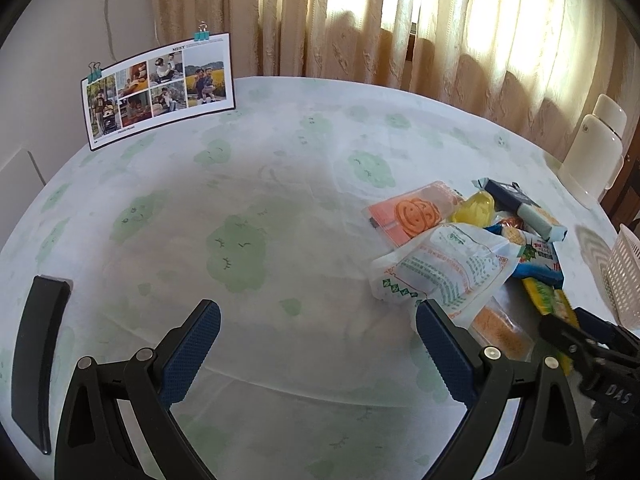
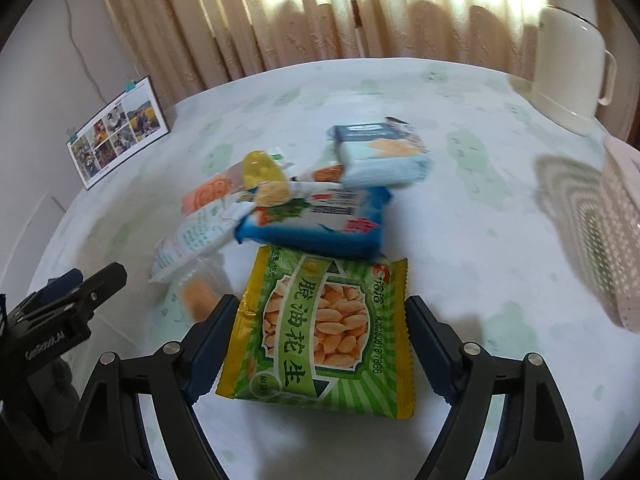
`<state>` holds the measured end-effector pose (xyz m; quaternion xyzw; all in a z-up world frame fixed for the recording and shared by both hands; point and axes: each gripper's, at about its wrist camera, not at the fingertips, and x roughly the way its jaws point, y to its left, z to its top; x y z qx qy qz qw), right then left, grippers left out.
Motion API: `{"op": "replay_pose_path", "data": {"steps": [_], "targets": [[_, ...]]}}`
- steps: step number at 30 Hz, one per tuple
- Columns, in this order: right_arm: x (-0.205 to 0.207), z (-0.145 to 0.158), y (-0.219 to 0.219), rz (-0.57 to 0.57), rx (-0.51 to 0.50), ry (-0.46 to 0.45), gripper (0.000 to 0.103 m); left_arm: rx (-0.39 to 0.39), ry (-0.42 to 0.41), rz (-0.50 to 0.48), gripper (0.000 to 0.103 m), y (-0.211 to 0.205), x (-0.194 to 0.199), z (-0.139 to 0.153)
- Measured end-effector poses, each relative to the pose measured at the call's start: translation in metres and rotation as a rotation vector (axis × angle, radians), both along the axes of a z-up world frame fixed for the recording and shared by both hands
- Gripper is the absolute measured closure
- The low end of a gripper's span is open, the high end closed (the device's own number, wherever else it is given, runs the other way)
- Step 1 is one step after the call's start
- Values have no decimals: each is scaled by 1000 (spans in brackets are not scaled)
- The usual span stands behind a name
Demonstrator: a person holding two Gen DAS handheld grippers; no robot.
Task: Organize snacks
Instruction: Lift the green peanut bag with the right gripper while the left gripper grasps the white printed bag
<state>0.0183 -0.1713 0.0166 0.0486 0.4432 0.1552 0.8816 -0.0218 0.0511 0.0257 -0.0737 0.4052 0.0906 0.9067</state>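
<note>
1. Step in hand, as I read it: pick-up of one snack from the pile. Right claw (image 2: 316, 344) straddles the green-and-yellow foil peanut packet (image 2: 320, 332), which lies flat on the tabletop (image 2: 460, 240) at the near edge of the pile.
2. Right claw state: apart, one finger on each side of the packet. Left pad looks at or just touching the packet's crimped edge; right pad stands just beside the other edge w/ a sliver of gap. No firm clamp visible, so I count it as not yet gripping.
3. Left claw (image 1: 318, 344): wide apart, nothing between the pads, hovering over bare cloth left of the pile. Idle, by the look of it.
4. Rest of the snacks: blue-and-white cracker pack (image 2: 316, 216) overlaps the peanut packet's far edge; beyond it a pale-blue wafer pack (image 2: 384, 160), a yellow jelly cup (image 2: 262, 170), an orange pumpkin-print pouch (image 2: 208, 194) and a white printed plastic bag (image 2: 196, 236), all heaped together.
5. Likely destination: pink perforated plastic basket (image 2: 616, 240) at the right rim of the tabletop, well apart from the pile. White lidded jug (image 2: 568, 52) stands behind it.
6. Next move calls for: pinching the pads onto both side edges, then lifting straight up before swinging right.
7. Watch-outs (judgement): foil is slick and thin, so the packet may buckle or slip. The cracker pack resting on its far edge could get dragged along; a small pull toward the near side first should free it.
</note>
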Motion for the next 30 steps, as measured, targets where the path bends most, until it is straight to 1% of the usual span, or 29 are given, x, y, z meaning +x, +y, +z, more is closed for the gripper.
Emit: {"op": "replay_pose_path", "data": {"steps": [3, 6, 9, 12, 15, 18, 21, 24, 25, 29, 30], "targets": [[-4, 0, -15, -25, 13, -1, 21, 15, 4, -25, 6, -7, 1, 0], [-7, -1, -29, -43, 18, -1, 21, 23, 6, -79, 6, -18, 3, 3], [-10, -1, -39, -55, 17, -1, 21, 29, 23, -157, 6, -30, 9, 8], [-12, -2, -44, -62, 21, -5, 21, 21, 57, -251, 6, -43, 19, 9], [-12, -3, -44, -61, 22, -7, 21, 22, 94, -315, 6, -52, 33, 7], [-12, -3, -46, -55, 27, -9, 20, 34, 129, -328, 6, -55, 49, 2], [-12, -3, -47, -53, 36, -6, 19, 26, 162, -331, 11, -55, 63, -5], [-12, -4, -47, -52, 41, -2, 18, 9, 169, -339, 13, -56, 70, -9], [-12, -4, -47, -51, 42, -1, 18, 1, 170, -343, 16, -56, 72, -10], [-12, -5, -46, -47, 45, -3, 16, -28, 170, -335, 23, -50, 78, -14], [-11, -5, -45, -45, 41, -3, 15, -33, 170, -333, 27, -49, 80, -15]]}}
